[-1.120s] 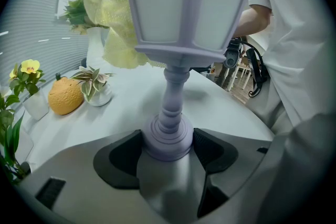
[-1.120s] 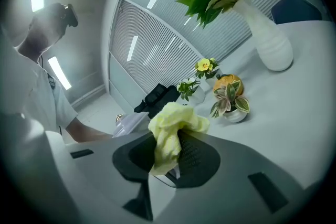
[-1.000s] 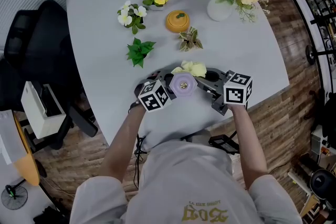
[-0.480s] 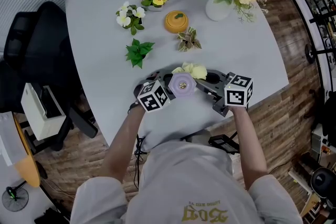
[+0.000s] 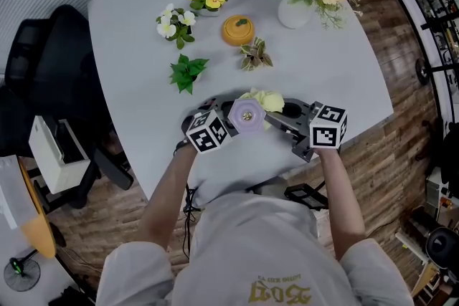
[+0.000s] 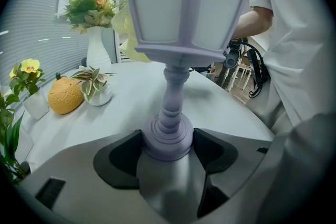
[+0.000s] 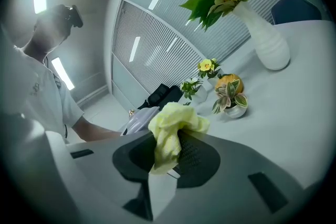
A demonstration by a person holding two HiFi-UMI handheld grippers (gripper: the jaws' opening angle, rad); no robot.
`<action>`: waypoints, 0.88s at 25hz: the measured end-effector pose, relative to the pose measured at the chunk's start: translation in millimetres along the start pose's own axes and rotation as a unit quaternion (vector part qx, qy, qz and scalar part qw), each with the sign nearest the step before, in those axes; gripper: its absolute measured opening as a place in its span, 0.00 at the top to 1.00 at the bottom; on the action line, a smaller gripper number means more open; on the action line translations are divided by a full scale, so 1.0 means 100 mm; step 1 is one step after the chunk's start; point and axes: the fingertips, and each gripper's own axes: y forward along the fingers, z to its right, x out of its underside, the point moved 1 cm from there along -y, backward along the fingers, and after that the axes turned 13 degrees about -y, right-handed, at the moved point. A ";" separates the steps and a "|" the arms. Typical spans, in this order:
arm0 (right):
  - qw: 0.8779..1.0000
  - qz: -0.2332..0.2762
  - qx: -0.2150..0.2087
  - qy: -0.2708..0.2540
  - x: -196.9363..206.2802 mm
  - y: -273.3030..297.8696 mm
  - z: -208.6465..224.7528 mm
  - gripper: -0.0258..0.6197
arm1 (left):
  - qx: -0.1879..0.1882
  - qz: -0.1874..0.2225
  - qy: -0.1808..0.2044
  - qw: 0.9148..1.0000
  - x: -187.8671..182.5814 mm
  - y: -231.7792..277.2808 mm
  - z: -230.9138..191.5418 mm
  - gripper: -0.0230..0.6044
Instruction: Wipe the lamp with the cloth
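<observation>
Grey table (image 5: 337,75) with plants (image 5: 186,72), vase (image 5: 295,11)

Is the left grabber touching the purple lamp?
Touching. The left gripper view shows the left gripper with its jaws pressed against both sides of the round base of the lamp.

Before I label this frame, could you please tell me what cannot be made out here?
Lamp top: the left gripper view's upper edge cuts off the lilac lantern-shaped lamp, which the left gripper clamps at its base.
Contact: the head view cannot show whether the crumpled yellow cloth touches the lamp.
Lamp body: in the right gripper view, mostly hidden behind the cloth in the right gripper.
</observation>
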 end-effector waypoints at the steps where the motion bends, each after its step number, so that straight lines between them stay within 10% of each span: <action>1: 1.000 0.002 -0.002 0.000 0.00 0.00 -0.01 0.83 | 0.000 0.000 0.000 1.000 0.00 0.00 0.00 0.46; 22: 1.000 -0.018 -0.014 0.011 0.14 0.03 -0.01 0.83 | 0.000 0.000 -0.001 1.000 0.00 0.00 0.00 0.46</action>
